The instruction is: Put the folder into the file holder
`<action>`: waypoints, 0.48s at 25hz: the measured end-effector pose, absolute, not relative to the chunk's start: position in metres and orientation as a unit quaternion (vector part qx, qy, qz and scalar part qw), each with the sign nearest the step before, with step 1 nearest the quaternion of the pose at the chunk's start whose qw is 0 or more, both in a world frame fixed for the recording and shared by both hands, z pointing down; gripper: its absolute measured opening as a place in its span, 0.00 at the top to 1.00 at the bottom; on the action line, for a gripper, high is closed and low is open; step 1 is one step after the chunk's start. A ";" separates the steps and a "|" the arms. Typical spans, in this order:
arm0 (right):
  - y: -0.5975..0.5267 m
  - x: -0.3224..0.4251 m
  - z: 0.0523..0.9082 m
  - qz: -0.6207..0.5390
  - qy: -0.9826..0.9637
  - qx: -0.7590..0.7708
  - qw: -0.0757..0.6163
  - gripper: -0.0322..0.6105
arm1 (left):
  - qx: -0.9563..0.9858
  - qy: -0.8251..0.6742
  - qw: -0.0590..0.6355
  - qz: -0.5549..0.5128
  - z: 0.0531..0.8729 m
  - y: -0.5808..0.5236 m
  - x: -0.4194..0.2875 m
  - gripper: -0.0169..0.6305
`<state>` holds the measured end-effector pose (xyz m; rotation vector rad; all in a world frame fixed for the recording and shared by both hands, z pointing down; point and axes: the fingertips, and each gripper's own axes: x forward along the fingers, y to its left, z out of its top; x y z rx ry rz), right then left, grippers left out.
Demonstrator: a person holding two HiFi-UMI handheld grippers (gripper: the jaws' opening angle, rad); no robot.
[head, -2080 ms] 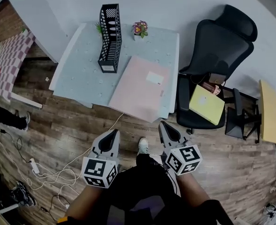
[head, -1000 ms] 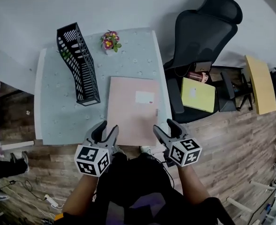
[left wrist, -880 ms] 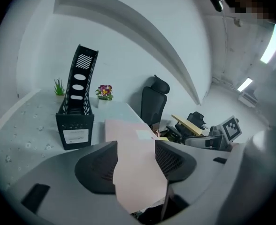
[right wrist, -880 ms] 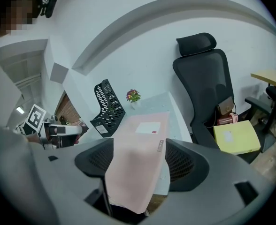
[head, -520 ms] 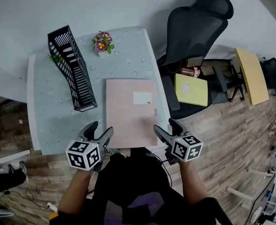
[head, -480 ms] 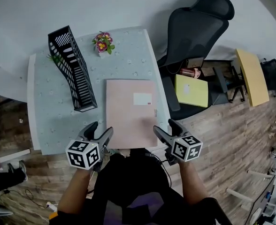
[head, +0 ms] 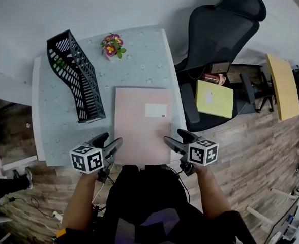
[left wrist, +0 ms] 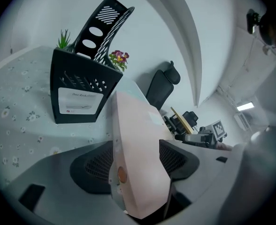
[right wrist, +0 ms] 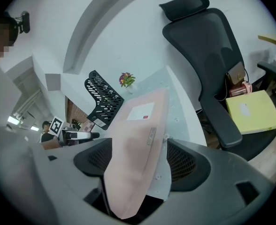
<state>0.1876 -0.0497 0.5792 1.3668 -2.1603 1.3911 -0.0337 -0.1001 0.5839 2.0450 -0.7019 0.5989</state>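
Head view: we see the pink folder (head: pixel 142 123) flat on the table (head: pixel 58 121), beside the file holder (head: pixel 76 75). Its long axis runs away from us, and its white label sits far-right.

Left gripper view: the left gripper (head: pixel 112 139) has just been opening its jaws, which stand wide around the folder's near corner, apparently without touching it.

Right gripper view: the right gripper (head: pixel 173 135) does likewise at the other near corner.

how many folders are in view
2. A pink folder lies flat on the table; a yellow folder rests on the office chair. The file holder looks empty.

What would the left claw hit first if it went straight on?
The pink folder: its near corner sits inside the left gripper, whose jaws have just been opening. Beyond, probably the black file holder.
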 end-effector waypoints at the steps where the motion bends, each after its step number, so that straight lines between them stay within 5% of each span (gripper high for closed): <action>1: -0.051 0.188 0.583 0.482 -0.738 0.459 0.113 0.40 | 0.819 -0.280 0.438 0.243 0.588 -0.102 -0.033 0.53; 12: -0.064 0.178 0.605 0.545 -0.733 0.399 0.081 0.40 | 0.797 -0.255 0.483 0.259 0.617 -0.109 -0.024 0.52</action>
